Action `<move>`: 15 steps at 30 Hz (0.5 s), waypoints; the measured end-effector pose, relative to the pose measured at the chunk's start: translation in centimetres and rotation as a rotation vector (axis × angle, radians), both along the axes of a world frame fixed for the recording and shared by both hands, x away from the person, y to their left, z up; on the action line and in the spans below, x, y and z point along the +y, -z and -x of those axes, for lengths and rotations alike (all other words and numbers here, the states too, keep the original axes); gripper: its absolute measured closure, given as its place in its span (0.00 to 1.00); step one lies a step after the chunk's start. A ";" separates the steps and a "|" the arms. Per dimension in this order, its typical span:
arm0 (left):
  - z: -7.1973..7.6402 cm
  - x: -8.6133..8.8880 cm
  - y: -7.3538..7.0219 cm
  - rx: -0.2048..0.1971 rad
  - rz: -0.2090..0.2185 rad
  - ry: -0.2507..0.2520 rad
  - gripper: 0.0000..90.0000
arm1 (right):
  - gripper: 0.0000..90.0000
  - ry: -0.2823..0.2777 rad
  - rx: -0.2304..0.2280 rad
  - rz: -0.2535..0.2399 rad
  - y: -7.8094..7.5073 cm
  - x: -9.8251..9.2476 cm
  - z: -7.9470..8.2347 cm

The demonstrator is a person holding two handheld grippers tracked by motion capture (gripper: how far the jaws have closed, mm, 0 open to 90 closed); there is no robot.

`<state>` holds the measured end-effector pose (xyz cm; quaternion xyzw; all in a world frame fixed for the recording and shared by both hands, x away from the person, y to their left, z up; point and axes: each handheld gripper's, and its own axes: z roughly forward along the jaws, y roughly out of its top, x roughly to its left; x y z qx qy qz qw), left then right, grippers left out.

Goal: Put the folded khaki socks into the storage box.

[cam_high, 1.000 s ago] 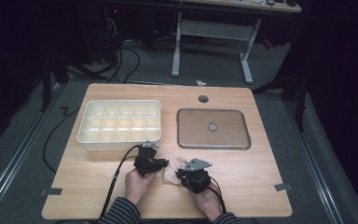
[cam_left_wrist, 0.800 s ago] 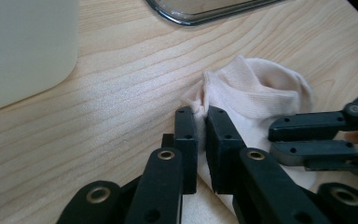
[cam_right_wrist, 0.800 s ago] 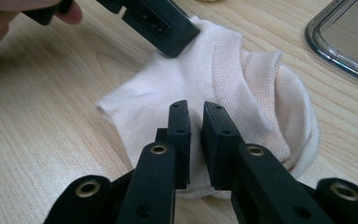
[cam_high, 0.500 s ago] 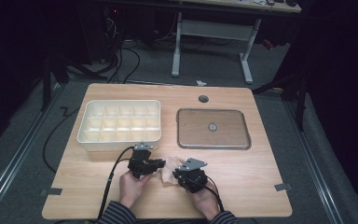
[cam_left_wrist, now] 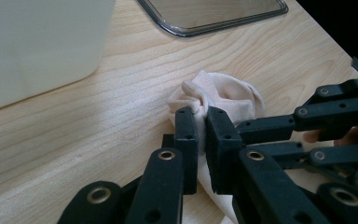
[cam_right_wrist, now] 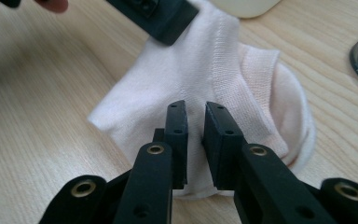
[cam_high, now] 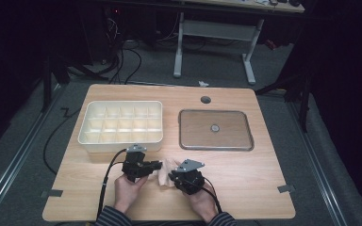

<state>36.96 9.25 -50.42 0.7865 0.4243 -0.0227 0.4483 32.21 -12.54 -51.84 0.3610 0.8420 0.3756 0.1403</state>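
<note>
Pale pink-white sock (cam_right_wrist: pixel 200 88) lies crumpled on the wooden bench (cam_high: pixel 245 174), near the person's edge, between the two claws and just in front of the white compartment box (cam_high: pixel 121 124).

Left claw (cam_left_wrist: pixel 201 122): jaws closed on a bunched fold of the sock; fabric is pinched between the pads and rises in a small peak above them. In the high view the left claw (cam_high: pixel 158 165) points toward the sock from its left, held by the left hand (cam_high: pixel 128 187).

Right claw (cam_right_wrist: pixel 194 116): jaws have just been opening a little. A narrow gap stands between the pads, which sit over the sock's flat part, near its ribbed cuff. Sock fabric shows through the gap; I cannot tell whether the pads press on it. In the high view the right claw (cam_high: pixel 171 177) meets the sock from its right, held by the right hand (cam_high: pixel 201 202).

Metal tray (cam_high: pixel 245 141) with a small round piece (cam_high: pixel 214 127) at its centre sits right of the box, well apart from the sock.
</note>
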 end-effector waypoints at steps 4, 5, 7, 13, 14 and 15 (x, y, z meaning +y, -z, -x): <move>-0.1 0.0 -0.2 0.001 -0.005 0.005 0.94 | 0.94 0.018 -0.012 -0.049 -0.9 -1.0 -0.3; -0.1 0.0 -0.2 0.003 -0.002 0.006 0.93 | 0.95 0.024 -0.010 -0.055 -1.1 -1.2 -0.5; -0.1 0.1 -0.2 0.007 -0.003 0.008 0.93 | 0.96 0.037 -0.010 -0.060 -1.6 -1.4 -1.0; -0.1 0.1 -0.3 0.006 -0.007 0.004 0.93 | 0.97 0.042 0.010 -0.061 -1.5 -1.0 -1.8; -0.1 0.1 -0.3 0.006 -0.006 0.004 0.93 | 0.97 0.040 0.011 -0.063 -1.4 -0.8 -1.9; -0.1 0.1 -0.3 0.006 -0.007 0.005 0.93 | 0.97 0.043 0.017 -0.067 -1.4 -0.7 -2.0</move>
